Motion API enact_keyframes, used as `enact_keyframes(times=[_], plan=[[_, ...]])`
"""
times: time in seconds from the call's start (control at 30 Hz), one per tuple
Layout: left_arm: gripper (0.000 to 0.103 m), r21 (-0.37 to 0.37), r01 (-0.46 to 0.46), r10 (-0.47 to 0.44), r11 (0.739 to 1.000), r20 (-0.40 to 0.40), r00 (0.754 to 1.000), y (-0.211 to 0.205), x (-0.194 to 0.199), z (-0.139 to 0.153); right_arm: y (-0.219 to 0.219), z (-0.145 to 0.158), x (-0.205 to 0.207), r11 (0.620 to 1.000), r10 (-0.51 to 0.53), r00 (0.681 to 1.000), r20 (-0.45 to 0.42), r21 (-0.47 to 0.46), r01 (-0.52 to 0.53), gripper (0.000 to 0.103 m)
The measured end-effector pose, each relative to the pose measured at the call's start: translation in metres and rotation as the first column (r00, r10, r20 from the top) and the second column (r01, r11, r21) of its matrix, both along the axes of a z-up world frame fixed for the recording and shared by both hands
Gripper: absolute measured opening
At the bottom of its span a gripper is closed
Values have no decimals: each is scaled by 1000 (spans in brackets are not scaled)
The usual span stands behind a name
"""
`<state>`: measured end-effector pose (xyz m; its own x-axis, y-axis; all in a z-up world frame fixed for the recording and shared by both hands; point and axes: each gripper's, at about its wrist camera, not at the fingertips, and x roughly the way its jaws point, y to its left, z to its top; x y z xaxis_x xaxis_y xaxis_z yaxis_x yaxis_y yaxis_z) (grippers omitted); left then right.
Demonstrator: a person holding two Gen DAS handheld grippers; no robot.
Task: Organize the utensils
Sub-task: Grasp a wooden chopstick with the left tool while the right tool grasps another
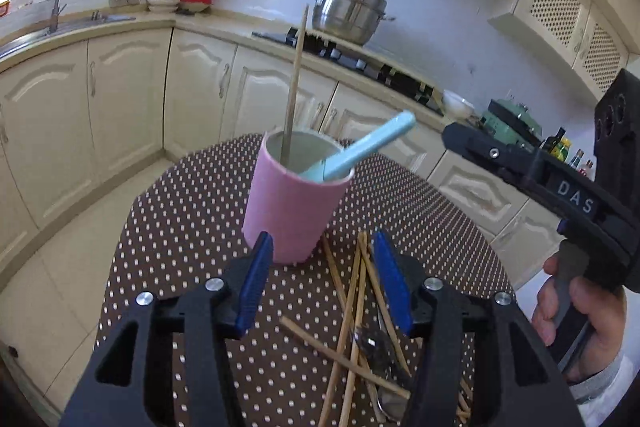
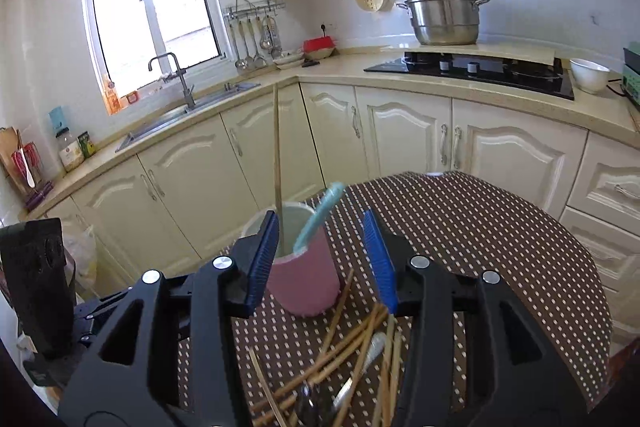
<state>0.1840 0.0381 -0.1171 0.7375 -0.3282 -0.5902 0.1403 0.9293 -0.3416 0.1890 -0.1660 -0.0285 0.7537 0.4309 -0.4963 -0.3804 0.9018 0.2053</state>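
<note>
A: Start closest to the pink cylindrical cup [image 1: 292, 203]. What lies nearest the cameras?

B: A loose heap of thin wooden chopsticks [image 1: 360, 311] on the brown white-dotted tablecloth [image 1: 180, 247], on the near side of the cup. The left gripper [image 1: 322, 279] hangs over them with its blue-padded jaws parted and nothing between the pads; the cup's base shows just beyond the gap.

A: And the other one?

B: The right gripper [image 2: 326, 259] is likewise released, jaws apart and gripping nothing. In its own view the cup stands in the gap beyond the tips, partly covered by the left-hand blue pad [image 2: 262, 263]; I cannot tell whether that pad touches the cup. From the left wrist view it shows as a black tool to the right of the cup, held by a hand [image 1: 580, 315].

A: What is in the cup?

B: One wooden chopstick [image 1: 294, 83] standing nearly upright, and a pale blue plastic handle [image 1: 368, 147] leaning over the rim to the right. Its working end is down inside the cup, out of sight.

A: Anything unclear in the heap?

B: A dark metal utensil [image 1: 376, 347] lies among the sticks; its shape is hard to make out, and the heap is cut off by the bottom edge and the gripper bodies.

A: Beyond the cup?

B: Cream cabinets [image 2: 400, 139], then a steel stacked steamer pot [image 2: 444, 15] on the counter.
</note>
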Motion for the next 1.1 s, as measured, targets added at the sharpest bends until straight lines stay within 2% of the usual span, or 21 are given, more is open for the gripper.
enact_keyframes(times=[0.07,0.2,0.37,0.47,0.57,0.63,0.67,0.73,0.8,0.87,1.03,1.1], plan=[[52,-25,-2,0,1000,-95,996,-1,0,-13,-7,-10,-8,1000,-3,1000,-28,-23,2,44],[52,-26,-25,19,999,-220,975,-3,2,-35,-19,-29,-17,998,-13,997,-79,-56,9,44],[52,-30,-38,26,999,-311,950,-12,4,-53,-31,-52,-22,996,-25,990,-141,-91,12,44],[51,-18,-44,35,999,-334,942,-17,9,-57,-35,-63,-22,994,-29,984,-176,-111,10,44],[34,-26,-44,32,999,-358,933,-19,12,-65,-37,-74,-21,991,-34,975,-221,-135,4,44],[27,-27,-46,33,999,-372,928,-21,15,-69,-38,-80,-20,989,-34,967,-251,-147,-3,44],[18,-34,-45,29,998,-377,926,-22,16,-71,-39,-85,-18,988,-31,961,-275,-153,-12,44],[14,-38,-45,28,998,-374,927,-24,19,-73,-40,-90,-15,986,-31,952,-305,-163,-20,44],[13,-38,-38,22,999,-356,934,-25,19,-73,-41,-97,-13,986,-19,940,-341,-162,-39,43],[11,-48,-41,23,998,-332,943,-26,20,-69,-40,-102,-13,985,-8,928,-372,-165,-58,35],[6,-46,-26,16,999,-221,975,-32,19,-50,-36,-113,-16,977,17,907,-421,-187,-105,32],[5,-44,-21,12,999,-190,982,-34,17,-43,-34,-118,-16,973,18,897,-442,-199,-118,28]])
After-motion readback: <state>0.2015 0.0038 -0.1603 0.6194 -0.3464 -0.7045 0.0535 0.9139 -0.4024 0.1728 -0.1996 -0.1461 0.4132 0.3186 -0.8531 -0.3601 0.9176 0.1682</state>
